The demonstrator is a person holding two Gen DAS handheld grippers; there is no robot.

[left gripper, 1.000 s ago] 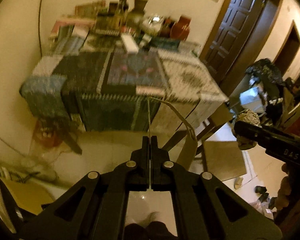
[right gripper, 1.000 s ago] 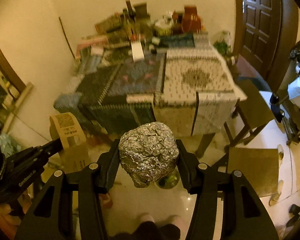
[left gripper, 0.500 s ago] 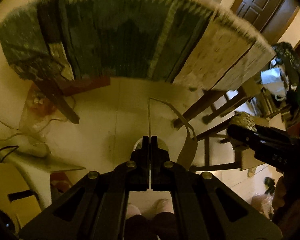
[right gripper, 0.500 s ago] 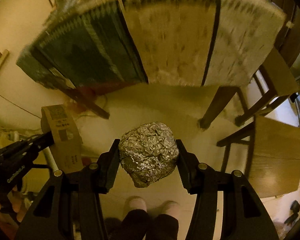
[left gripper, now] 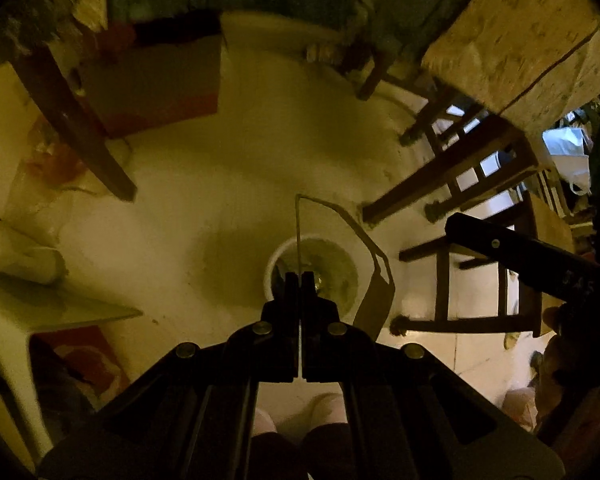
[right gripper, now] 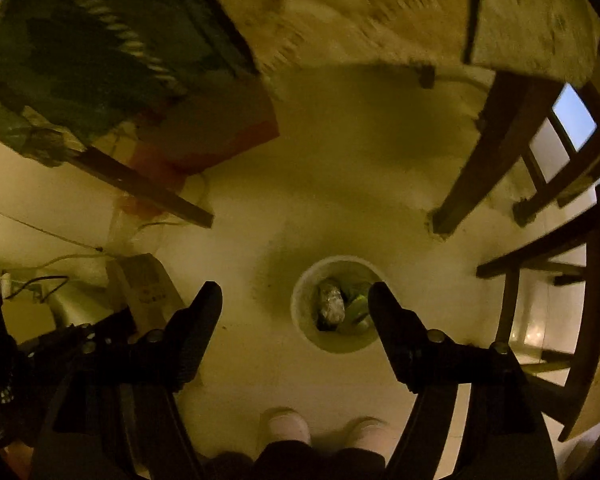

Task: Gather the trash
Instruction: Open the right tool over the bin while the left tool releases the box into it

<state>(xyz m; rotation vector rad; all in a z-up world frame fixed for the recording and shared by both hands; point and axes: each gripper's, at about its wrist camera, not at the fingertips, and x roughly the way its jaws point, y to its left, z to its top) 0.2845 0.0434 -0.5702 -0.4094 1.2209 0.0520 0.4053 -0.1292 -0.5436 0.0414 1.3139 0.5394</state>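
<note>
A white round bin [right gripper: 336, 304] stands on the pale floor below me; it also shows in the left wrist view [left gripper: 312, 272]. A crumpled foil ball [right gripper: 331, 302] lies inside it beside green trash. My right gripper [right gripper: 296, 300] is open and empty above the bin. My left gripper [left gripper: 300, 280] is shut on a flattened cardboard box [left gripper: 374, 300], which hangs over the bin; the same box [right gripper: 148, 292] shows at the left in the right wrist view.
A cloth-covered table [right gripper: 340, 20] with dark wooden legs [right gripper: 480, 160] stands ahead. Wooden chairs [left gripper: 480, 280] stand to the right. A red and white board [left gripper: 152, 88] leans under the table. My feet [right gripper: 320, 432] are just behind the bin.
Both grippers tilted down toward the floor and came over the bin. My right gripper opened and the foil ball dropped into the bin. The left stays shut on the box.
</note>
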